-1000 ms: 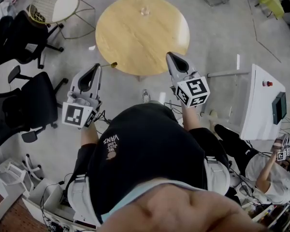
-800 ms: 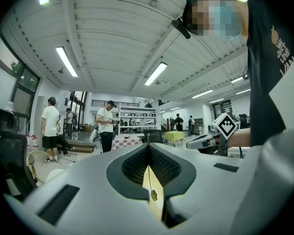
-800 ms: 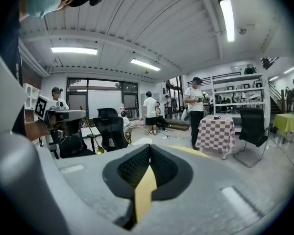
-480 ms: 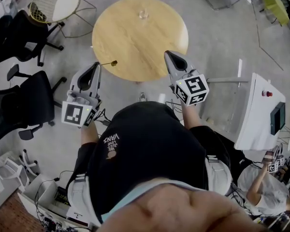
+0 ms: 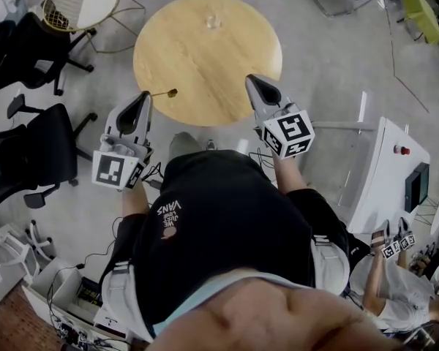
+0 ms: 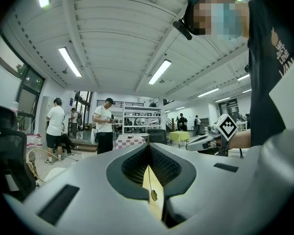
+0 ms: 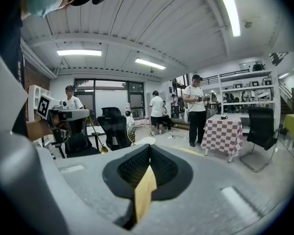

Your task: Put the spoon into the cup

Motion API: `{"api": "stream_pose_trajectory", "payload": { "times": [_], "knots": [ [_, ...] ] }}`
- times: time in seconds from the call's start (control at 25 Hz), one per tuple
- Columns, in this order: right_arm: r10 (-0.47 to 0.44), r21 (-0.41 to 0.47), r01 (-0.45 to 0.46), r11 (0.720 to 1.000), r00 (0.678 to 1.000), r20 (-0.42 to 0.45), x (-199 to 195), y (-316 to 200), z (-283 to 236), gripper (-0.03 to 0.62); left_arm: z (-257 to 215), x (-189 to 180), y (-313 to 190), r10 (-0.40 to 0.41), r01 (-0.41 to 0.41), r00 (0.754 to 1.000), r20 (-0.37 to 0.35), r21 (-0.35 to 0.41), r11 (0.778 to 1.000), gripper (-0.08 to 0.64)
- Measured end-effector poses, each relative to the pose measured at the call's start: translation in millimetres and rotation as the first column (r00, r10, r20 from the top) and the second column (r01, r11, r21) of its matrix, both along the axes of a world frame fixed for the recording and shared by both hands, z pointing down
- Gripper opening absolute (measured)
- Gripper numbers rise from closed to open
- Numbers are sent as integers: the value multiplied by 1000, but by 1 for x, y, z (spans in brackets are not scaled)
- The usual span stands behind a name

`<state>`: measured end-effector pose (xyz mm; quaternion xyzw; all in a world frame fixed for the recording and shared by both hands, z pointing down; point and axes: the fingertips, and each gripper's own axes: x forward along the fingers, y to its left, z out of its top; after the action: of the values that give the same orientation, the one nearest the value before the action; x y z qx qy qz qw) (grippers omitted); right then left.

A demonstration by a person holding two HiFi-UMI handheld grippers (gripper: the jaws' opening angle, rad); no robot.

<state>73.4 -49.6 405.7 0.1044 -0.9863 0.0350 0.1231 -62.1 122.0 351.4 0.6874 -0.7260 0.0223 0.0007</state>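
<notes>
A big room with a grey floor [image 5: 329, 57] has one round wooden desk [image 5: 205, 72] in the middle of the head view. Black chairs [image 5: 36, 152] stand well off the desk's left side.

The fingers [image 6: 83, 190] of the left gripper [image 5: 145, 98] are pressed together on the thin handle of a gold spoon [image 5: 166, 93]. The left gripper view shows the handle as a thin line in the slit between them. The spoon's bowl sticks out past the tips and hangs just at the desk's near left edge. The fingers [image 7: 186, 199] of the right gripper [image 5: 251, 81] are closed too, with nothing between them. This gripper hovers over the desk's near right edge.

The cup [image 5: 214, 22] is small and see-through. It stands alone near the desk's far edge, well apart from the spoon.

The spoon looks thin, light and hard, so it should not bend. It also looks smooth, so it may slip or swing in such a narrow pinch. The handle end is a good spot to hold, since the bowl can go in first. The cup looks like glass and very light. A bump could knock it over, so the spoon should go in gently and straight down.
</notes>
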Motion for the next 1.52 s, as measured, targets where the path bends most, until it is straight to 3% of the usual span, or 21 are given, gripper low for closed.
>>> {"api": "stream_pose_trajectory", "payload": {
  "times": [0.88,1.52],
  "knots": [
    [154,-37,-154,987,988,-4,-42,-42,4,-2,-5,-68,-89,179,-179,984,-4,-20,984,11],
    [299,-82,-300,951,954,-16,-63,-81,18,-2,4,-104,-166,338,-337,941,-1,-71,939,11]
  ]
}}
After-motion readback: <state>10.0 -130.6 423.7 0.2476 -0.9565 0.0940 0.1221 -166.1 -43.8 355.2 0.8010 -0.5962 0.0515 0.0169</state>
